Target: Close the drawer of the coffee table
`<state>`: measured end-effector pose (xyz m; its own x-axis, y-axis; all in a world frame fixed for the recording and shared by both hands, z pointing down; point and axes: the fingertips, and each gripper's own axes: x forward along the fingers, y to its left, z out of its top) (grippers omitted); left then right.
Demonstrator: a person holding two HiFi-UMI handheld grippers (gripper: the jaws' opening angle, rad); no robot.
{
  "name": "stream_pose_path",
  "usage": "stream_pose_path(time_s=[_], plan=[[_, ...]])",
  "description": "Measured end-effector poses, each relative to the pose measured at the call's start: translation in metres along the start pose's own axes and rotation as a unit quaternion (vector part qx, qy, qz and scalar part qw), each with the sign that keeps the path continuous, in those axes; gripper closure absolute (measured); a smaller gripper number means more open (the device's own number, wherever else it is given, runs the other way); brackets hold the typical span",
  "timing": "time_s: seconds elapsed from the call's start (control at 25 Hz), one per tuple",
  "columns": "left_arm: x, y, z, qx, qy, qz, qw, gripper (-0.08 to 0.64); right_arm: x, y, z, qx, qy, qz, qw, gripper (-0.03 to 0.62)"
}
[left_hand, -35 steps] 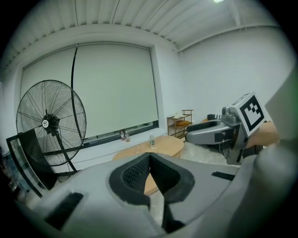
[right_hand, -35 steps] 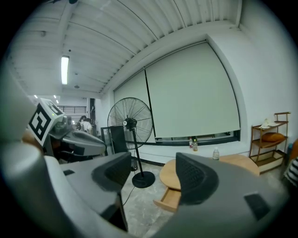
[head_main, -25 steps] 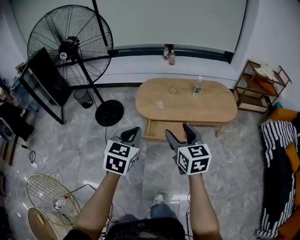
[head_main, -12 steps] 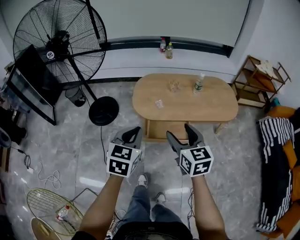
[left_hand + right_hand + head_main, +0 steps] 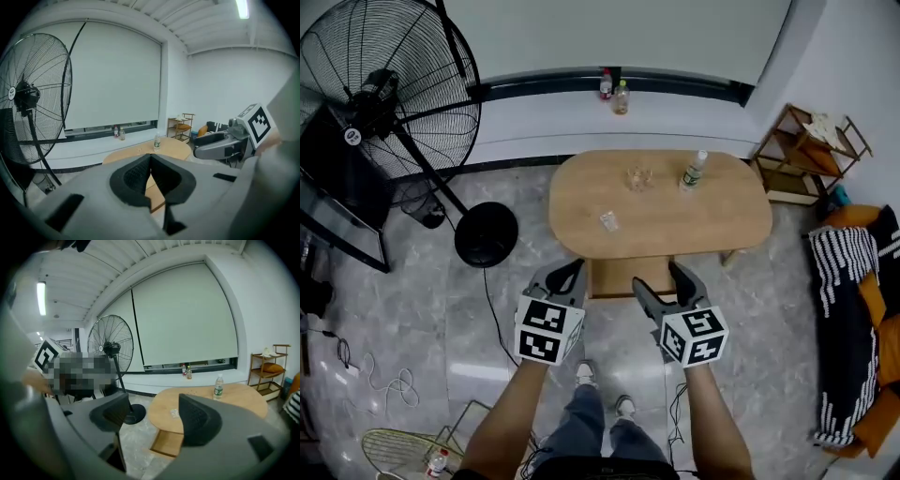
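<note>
The oval wooden coffee table (image 5: 712, 220) stands ahead of me, and its drawer (image 5: 619, 277) is pulled out on the near side. Both grippers are held over the floor just in front of the drawer's front edge. My left gripper (image 5: 565, 273) points at the drawer's left end with its pads together and nothing between them. My right gripper (image 5: 659, 277) points at the drawer's right end; its jaws are opening and hold nothing. Through the right gripper (image 5: 154, 408) I see the drawer (image 5: 168, 442) low between the jaws. The left gripper (image 5: 150, 158) looks over the table (image 5: 176, 147).
A water bottle (image 5: 694, 171), a glass (image 5: 637, 178) and a small clear item (image 5: 608, 221) stand on the table. A big standing fan (image 5: 384, 103) with a round base (image 5: 486, 234) is at the left. A wooden shelf (image 5: 806, 155) and a sofa (image 5: 853, 309) are at the right.
Both grippers have moved forward and lower toward the table; the drawer's front now lies right at their tips. The right jaws stand slightly wider. The fan has slid left in the view.
</note>
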<state>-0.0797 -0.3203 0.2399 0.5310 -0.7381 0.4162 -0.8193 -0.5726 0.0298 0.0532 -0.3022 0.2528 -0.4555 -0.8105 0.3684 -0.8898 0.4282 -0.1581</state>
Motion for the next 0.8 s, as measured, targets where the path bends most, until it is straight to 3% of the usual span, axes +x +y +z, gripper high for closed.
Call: stream_pose_path(time_s=[0.4, 0.8], plan=[[0.056, 0.009, -0.042, -0.007, 0.007, -0.032, 0.9994, 0.555, 0.032, -0.023, -0.061, 0.057, 0.03, -0.019, 0.998, 0.253], [0.085, -0.024, -0.139, -0.015, 0.035, -0.028, 0.9989, 0.555, 0.038, -0.057, -0.171, 0.116, 0.03, -0.018, 0.993, 0.253]])
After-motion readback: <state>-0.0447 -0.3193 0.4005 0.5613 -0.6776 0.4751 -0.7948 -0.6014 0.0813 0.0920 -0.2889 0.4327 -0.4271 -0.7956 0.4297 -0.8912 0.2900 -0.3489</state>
